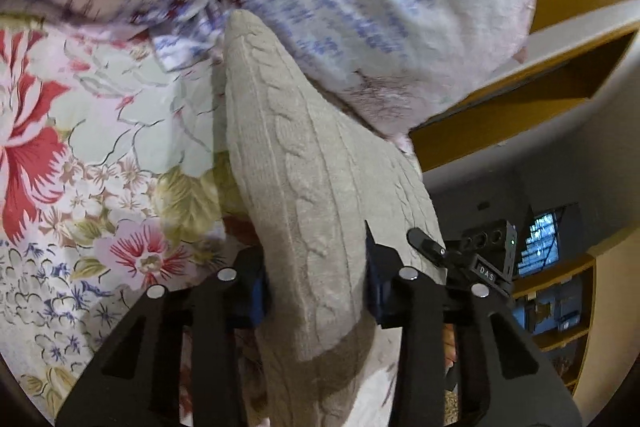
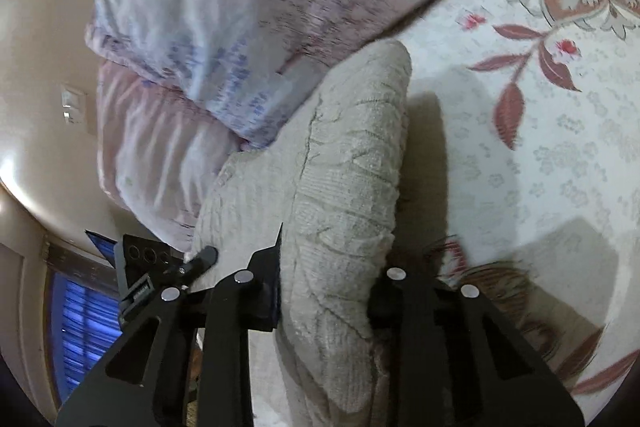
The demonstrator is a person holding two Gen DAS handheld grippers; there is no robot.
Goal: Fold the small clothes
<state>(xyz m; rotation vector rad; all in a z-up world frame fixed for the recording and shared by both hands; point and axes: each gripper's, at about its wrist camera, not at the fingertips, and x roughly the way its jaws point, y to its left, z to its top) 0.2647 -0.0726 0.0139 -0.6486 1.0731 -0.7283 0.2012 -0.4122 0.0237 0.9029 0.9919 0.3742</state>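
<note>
A beige cable-knit garment (image 1: 304,163) is held up above a floral bedspread (image 1: 80,131). My left gripper (image 1: 316,291) is shut on one end of it, the knit bunched between the jaws and hanging below them. My right gripper (image 2: 326,287) is shut on the other end of the same garment (image 2: 348,163), which stands up in thick folds ahead of the fingers. The right gripper also shows at the right of the left wrist view (image 1: 480,259), and the left one shows at the left of the right wrist view (image 2: 160,267).
A pale pillow with blue and red print (image 1: 372,11) lies close behind the garment, stacked on a pink pillow (image 2: 160,155). The bedspread (image 2: 540,147) spreads to the right. Wooden shelves (image 1: 560,307) and a window (image 2: 80,327) lie beyond the bed.
</note>
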